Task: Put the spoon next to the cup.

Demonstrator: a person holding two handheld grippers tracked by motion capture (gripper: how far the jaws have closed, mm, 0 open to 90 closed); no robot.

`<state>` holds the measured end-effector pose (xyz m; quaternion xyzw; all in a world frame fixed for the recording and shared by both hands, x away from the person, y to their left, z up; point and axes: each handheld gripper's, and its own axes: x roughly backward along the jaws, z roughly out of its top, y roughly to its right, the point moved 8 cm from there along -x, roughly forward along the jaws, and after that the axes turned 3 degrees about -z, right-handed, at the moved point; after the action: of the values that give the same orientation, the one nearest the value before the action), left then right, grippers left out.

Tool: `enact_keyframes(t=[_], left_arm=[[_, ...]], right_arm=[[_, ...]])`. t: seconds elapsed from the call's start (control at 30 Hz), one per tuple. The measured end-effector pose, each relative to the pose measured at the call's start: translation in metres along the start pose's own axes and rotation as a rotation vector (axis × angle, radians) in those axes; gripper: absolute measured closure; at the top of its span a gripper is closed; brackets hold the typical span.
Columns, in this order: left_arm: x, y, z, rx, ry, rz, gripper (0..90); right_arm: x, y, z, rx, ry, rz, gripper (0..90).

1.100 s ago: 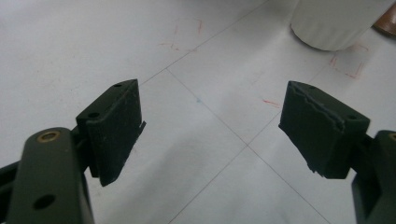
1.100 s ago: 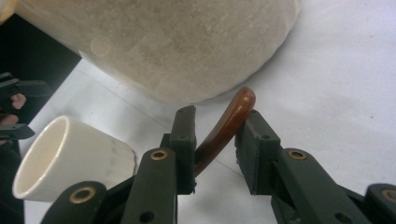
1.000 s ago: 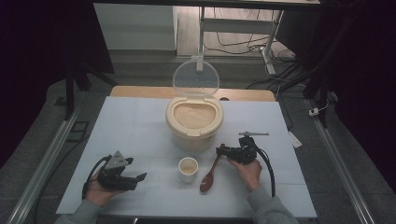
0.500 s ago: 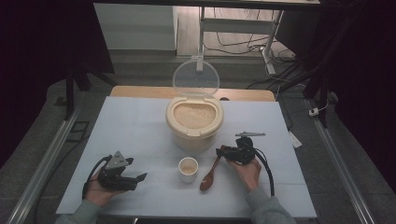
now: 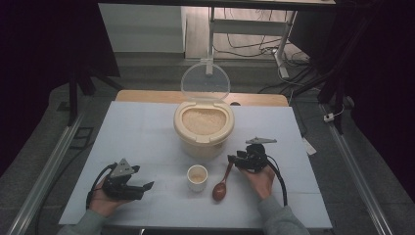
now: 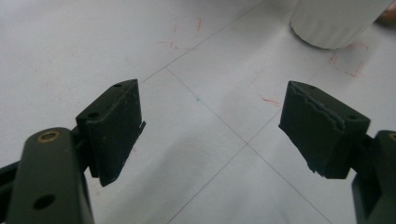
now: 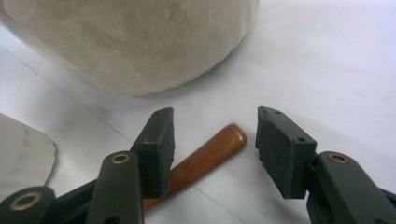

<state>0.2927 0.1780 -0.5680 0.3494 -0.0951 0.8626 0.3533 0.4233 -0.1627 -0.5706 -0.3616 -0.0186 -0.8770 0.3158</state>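
Resting at about eight o'clock on the table (image 5: pixel 147 127), the left gripper (image 5: pixel 142 187) idles with jaws wide and nothing between them, likely waiting its turn. Toward centre, the small cup (image 5: pixel 197 177) sits at six o'clock of the open rice container (image 5: pixel 204 128), handy for scooping. At four o'clock, the right gripper (image 5: pixel 233 162) has just been opening its jaws; they straddle the wooden spoon's (image 5: pixel 223 182) handle tip without pressing it. The right gripper view shows that gap around the handle (image 7: pixel 205 158), which the high view hides.
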Motion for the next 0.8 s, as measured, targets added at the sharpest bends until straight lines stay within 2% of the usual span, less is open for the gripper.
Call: enact_keyframes(t=[0.33,0.6,0.8], left_arm=[[0.000,0.000,0.000,0.002,0.002,0.001,20.4],[0.001,0.001,0.000,0.005,0.006,0.000,20.4],[0.001,0.004,0.001,0.004,0.008,-0.002,20.4]], right_arm=[[0.034,-0.006,0.001,0.114,0.062,0.038,44.1],[0.069,-0.010,-0.022,0.223,0.067,0.096,43.1],[0.092,-0.006,-0.034,0.241,0.097,0.132,42.8]])
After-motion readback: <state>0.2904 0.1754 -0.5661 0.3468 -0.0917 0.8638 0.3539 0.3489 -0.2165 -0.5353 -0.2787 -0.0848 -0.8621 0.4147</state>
